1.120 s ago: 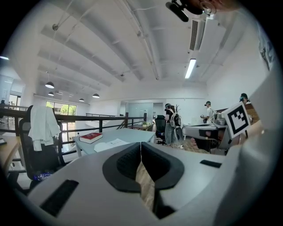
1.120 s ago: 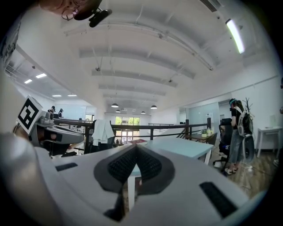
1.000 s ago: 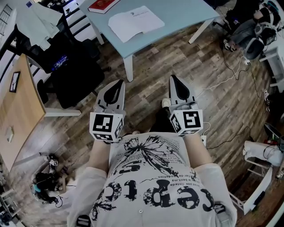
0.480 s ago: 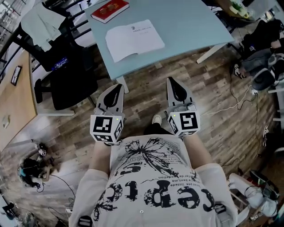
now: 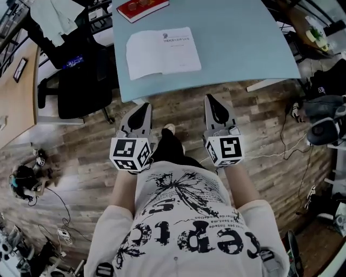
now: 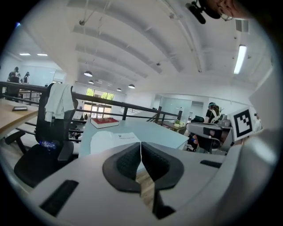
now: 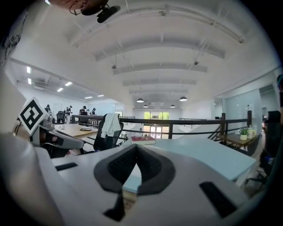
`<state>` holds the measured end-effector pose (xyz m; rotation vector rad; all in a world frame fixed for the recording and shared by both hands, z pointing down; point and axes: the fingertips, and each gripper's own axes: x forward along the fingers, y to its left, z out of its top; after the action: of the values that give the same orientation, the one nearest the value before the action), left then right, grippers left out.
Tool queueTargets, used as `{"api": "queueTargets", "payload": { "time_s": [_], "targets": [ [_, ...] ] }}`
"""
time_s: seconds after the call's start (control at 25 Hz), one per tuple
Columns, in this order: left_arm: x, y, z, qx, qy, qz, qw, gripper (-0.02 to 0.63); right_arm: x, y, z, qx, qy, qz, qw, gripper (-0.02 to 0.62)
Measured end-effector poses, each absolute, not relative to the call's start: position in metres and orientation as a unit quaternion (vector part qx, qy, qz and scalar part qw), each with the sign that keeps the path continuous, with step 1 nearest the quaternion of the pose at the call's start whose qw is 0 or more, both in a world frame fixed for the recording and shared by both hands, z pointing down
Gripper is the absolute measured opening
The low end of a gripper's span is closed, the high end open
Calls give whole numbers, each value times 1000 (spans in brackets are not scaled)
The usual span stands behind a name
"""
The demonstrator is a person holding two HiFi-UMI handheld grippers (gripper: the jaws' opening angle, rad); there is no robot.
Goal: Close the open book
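The open book [image 5: 162, 52] lies flat with white pages up on the light blue table [image 5: 243, 43], near its front left corner. In the left gripper view the open book [image 6: 112, 140] shows just beyond the jaws. My left gripper [image 5: 141, 108] is shut and empty, held over the floor just short of the table's front edge. My right gripper [image 5: 212, 100] is also shut and empty, level with it to the right. The left gripper [image 6: 141, 148] and the right gripper [image 7: 136, 150] each show their pads meeting at the tip.
A closed red book [image 5: 141, 8] lies at the table's far left. A black office chair [image 5: 81, 81] draped with a white garment stands left of the table, beside a wooden desk [image 5: 16, 92]. Cables and bags [image 5: 324, 119] lie on the wooden floor at the right.
The table and open book have come much nearer in the head view. Both grippers, still shut, now sit at the table's front edge instead of well back over the floor.
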<state>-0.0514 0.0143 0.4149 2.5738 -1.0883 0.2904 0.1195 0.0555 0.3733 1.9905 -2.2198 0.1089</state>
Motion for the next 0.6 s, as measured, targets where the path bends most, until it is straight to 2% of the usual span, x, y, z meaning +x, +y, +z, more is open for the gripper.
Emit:
{"api": "queueTargets", "payload": {
  "time_s": [0.32, 0.6],
  "targets": [
    [-20, -66, 439, 882, -424, 107, 177, 20, 151, -44, 382, 630, -772, 13, 86, 11],
    [6, -125, 465, 864, -444, 128, 201, 20, 178, -134, 399, 602, -793, 42, 83, 11]
  ]
}}
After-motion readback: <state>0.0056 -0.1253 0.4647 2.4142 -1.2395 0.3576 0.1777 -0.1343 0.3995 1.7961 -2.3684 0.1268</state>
